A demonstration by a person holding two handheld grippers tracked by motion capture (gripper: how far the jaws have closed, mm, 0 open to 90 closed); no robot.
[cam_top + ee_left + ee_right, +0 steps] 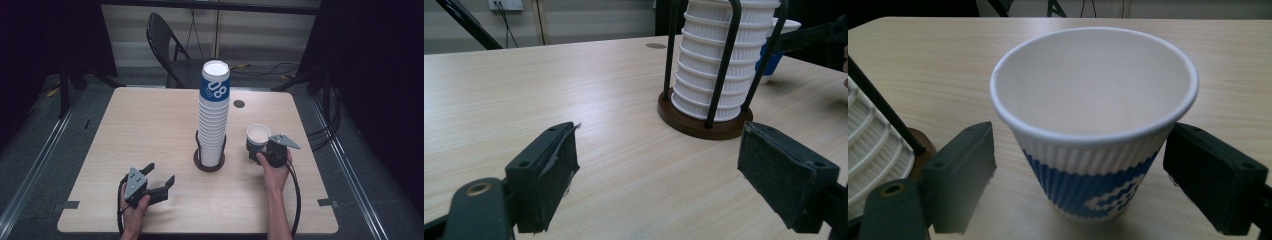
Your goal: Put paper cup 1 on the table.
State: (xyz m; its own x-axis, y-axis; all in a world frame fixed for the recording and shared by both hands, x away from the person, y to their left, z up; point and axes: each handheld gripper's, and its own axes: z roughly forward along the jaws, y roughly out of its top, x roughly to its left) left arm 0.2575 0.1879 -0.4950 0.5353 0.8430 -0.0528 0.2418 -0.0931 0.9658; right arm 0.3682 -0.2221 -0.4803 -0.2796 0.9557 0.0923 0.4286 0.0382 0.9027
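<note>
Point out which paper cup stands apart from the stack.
The single blue-and-white ribbed paper cup standing upright on the table between the right gripper's open fingers; the other cups are nested in the tall stack.

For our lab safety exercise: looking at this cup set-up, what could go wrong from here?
1. The cup stack towers far above its short wire holder; a nudge from either hand might topple it.
2. The single cup stands between the open right tongs; closing hard could crush its paper wall.
3. The left tongs sit open near the holder's base and could knock it.
</note>
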